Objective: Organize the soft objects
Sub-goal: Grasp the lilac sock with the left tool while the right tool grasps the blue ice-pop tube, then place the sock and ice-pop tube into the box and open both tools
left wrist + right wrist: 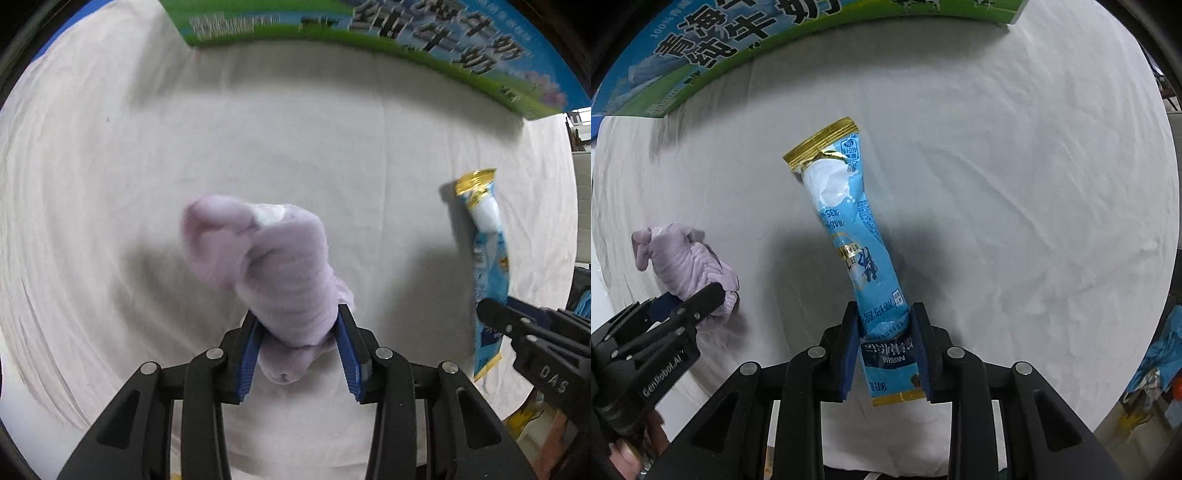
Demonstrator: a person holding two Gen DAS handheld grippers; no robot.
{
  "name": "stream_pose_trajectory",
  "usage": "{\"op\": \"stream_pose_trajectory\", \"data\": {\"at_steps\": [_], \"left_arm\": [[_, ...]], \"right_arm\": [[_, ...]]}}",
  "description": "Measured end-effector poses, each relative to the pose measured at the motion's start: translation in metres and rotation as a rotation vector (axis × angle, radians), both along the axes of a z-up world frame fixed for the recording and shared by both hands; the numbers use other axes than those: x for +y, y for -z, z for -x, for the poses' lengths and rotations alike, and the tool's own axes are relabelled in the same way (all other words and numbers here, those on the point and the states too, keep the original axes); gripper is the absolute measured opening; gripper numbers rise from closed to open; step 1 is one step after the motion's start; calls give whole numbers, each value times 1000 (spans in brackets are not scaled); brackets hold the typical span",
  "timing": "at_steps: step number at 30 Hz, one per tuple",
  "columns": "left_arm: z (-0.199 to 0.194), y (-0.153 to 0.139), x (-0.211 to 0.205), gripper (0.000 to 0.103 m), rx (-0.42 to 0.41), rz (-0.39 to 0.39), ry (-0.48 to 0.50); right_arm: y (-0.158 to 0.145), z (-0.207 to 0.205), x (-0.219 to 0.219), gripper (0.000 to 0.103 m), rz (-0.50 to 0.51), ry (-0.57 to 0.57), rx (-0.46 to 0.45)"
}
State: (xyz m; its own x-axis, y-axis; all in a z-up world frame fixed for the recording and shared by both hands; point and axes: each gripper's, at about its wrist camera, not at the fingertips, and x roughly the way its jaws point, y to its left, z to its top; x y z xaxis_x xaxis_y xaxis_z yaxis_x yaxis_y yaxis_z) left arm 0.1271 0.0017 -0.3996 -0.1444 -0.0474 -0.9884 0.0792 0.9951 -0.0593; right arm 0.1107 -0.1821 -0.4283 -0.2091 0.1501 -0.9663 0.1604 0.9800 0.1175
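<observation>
We are pinching a wrinkled lilac sock (280,266) in our left gripper (300,345) and, at its three o'clock, clamping a creased blue-and-gold Nestle sachet (849,229) in our right gripper (884,347).

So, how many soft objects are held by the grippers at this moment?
2. The lilac sock is clamped in the left gripper, and the blue packet in the right gripper. Both are above the white cloth. Others may be out of view.
</observation>
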Motion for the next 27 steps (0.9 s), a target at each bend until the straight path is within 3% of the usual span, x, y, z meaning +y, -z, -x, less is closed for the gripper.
{"op": "stream_pose_trajectory", "data": {"at_steps": [7,11,13,15,22,27], "left_arm": [[-20,13,16,39,41,79,-99],[-31,22,19,42,59,87,-115],[-37,28,28,42,57,84,-112],[-44,27,30,41,55,95,-138],[-34,17,47,36,12,99,-145],[-20,-9,35,35,-49,92,-109]], "right_arm": [[-5,-12,14,48,46,-28,-61],[7,-25,20,48,61,-39,-47],[9,-25,21,43,55,-37,-33],[7,-24,26,21,81,-49,-45],[-3,-11,34,15,58,-61,-57],[-38,-12,20,14,-5,-58,-92]]}}
